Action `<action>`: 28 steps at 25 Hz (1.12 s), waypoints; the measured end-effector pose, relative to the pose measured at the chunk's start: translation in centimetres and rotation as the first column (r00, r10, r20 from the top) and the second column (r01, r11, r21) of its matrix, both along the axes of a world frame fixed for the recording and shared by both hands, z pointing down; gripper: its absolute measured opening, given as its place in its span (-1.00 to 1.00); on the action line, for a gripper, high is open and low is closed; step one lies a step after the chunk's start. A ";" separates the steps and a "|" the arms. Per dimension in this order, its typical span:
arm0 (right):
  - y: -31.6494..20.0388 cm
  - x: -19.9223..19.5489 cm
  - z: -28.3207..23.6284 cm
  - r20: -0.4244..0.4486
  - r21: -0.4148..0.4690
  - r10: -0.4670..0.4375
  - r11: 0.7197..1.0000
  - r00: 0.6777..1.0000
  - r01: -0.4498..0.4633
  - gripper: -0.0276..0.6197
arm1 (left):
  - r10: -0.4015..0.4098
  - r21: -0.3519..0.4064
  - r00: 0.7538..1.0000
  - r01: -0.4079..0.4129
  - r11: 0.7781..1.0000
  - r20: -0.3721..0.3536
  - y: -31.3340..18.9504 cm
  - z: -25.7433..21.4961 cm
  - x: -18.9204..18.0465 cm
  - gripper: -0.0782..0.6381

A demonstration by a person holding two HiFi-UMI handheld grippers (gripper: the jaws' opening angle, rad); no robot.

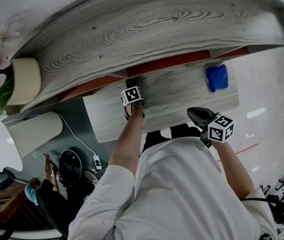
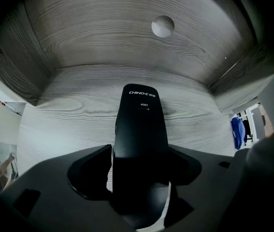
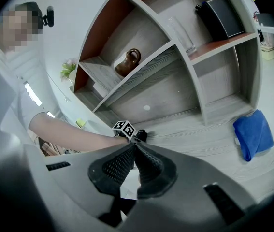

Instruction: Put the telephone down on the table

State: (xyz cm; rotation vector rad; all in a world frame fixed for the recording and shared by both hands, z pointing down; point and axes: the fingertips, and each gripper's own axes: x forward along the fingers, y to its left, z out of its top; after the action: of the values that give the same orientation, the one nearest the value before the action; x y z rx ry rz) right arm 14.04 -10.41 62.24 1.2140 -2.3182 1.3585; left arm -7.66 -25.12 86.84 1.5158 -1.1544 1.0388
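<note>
Head view: left gripper (image 1: 131, 89) pts steeply down over the grey wood table (image 1: 182, 91), close to the shelf unit (image 1: 157, 29). Right gripper (image 1: 194, 112) hangs near the table's front edge, well apart from the left one. A blue cloth (image 1: 217, 77) lies at the back right. Left gripper view: black telephone (image 2: 141, 124) stands lengthwise btwn the jaws, labelled end toward the tabletop. The jaws are spread, w/ a sliver of table showing beside the handset, so no squeeze on it. Right gripper view: ribbed pads meet, nothing btwn them. A brown jug (image 3: 128, 62) sits on a shelf beyond.
</note>
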 end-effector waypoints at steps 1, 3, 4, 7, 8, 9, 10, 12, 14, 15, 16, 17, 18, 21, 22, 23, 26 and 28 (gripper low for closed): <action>-0.1 0.0 0.0 0.001 0.003 -0.002 1.000 1.000 0.002 -0.86 | 0.002 0.001 1.000 -0.002 1.000 -0.010 0.0 -0.1 0.1 0.09; -0.3 0.1 0.0 0.002 0.007 -0.007 1.000 1.000 0.007 -0.86 | 0.016 -0.003 1.000 -0.016 1.000 -0.020 0.0 -0.2 0.1 0.12; -0.3 0.1 0.1 0.002 0.008 -0.009 1.000 1.000 0.009 -0.86 | 0.025 0.000 0.999 -0.025 1.000 -0.027 0.1 -0.4 0.2 0.13; -0.5 -0.3 0.2 0.005 0.012 -0.019 1.000 1.000 0.019 -0.86 | 0.041 0.013 0.998 -0.041 0.999 -0.036 0.5 -1.2 -0.1 0.14; -0.6 -0.6 0.2 0.006 0.015 -0.024 1.000 1.000 0.024 -0.86 | 0.043 0.005 0.999 -0.043 0.999 -0.025 0.9 -1.5 -0.6 0.14; -0.8 -0.9 0.1 0.006 0.019 -0.030 0.999 1.000 0.030 -0.86 | 0.044 0.001 0.999 -0.044 0.999 -0.018 1.1 -1.8 -0.9 0.14; -0.9 -1.1 0.1 0.005 0.024 -0.036 0.999 0.999 0.036 -0.86 | 0.044 0.004 0.999 -0.044 0.999 -0.028 1.2 -2.1 -0.9 0.14; -1.0 -1.6 -0.1 0.006 0.032 -0.041 0.999 0.999 0.041 -0.86 | 0.041 0.016 0.996 -0.040 0.999 -0.076 1.3 -3.0 -0.3 0.14; -0.9 -2.1 -0.2 0.008 0.039 -0.042 0.998 0.999 0.042 -0.86 | 0.037 0.033 0.997 -0.035 0.999 -0.065 1.4 -3.7 -1.0 0.14; -0.9 -2.4 -0.2 0.007 0.042 -0.043 0.998 0.999 0.043 -0.86 | 0.037 0.044 0.997 -0.035 0.998 -0.060 1.5 -4.1 -1.4 0.14; -0.9 -2.6 -0.2 0.005 0.045 -0.044 0.998 0.999 0.044 -0.86 | 0.038 0.054 0.997 -0.035 0.998 -0.064 1.6 -4.5 -1.5 0.14; -0.8 -2.8 -0.3 0.001 0.047 -0.047 0.998 0.999 0.046 -0.86 | 0.041 0.063 0.997 -0.037 0.997 -0.071 1.9 -4.8 -1.6 0.14; -0.7 -3.1 -0.3 -0.002 0.048 -0.049 0.998 0.999 0.049 -0.86 | 0.044 0.070 0.996 -0.038 0.997 -0.081 2.3 -5.1 -1.8 0.14; -0.5 -3.9 -0.4 -0.003 0.056 -0.052 0.997 0.999 0.052 -0.86 | 0.029 0.100 0.994 -0.018 0.995 -0.106 3.2 -6.1 -2.7 0.13; -0.4 -4.2 -0.5 -0.005 0.059 -0.051 0.997 0.999 0.051 -0.86 | 0.014 0.115 0.993 -0.001 0.993 -0.116 3.3 -6.5 -3.1 0.13; -0.3 -4.3 -0.4 -0.010 0.059 -0.050 0.997 0.999 0.050 -0.86 | -0.001 0.128 0.992 0.017 0.992 -0.127 3.5 -7.0 -3.6 0.13; 0.1 -5.0 -0.2 -0.033 0.053 -0.055 0.997 0.998 0.057 -0.86 | -0.019 0.163 0.986 0.046 0.986 -0.165 4.1 -8.6 -4.6 0.13; 0.3 -5.2 -0.1 -0.045 0.050 -0.057 0.997 0.997 0.059 -0.86 | -0.015 0.184 0.982 0.050 0.982 -0.188 4.5 -9.7 -4.9 0.10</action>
State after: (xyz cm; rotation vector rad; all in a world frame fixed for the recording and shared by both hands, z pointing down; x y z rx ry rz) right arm 8.87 -10.06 62.10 1.1688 -2.3526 1.2489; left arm -12.58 -20.58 77.16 1.6974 -1.1663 0.7636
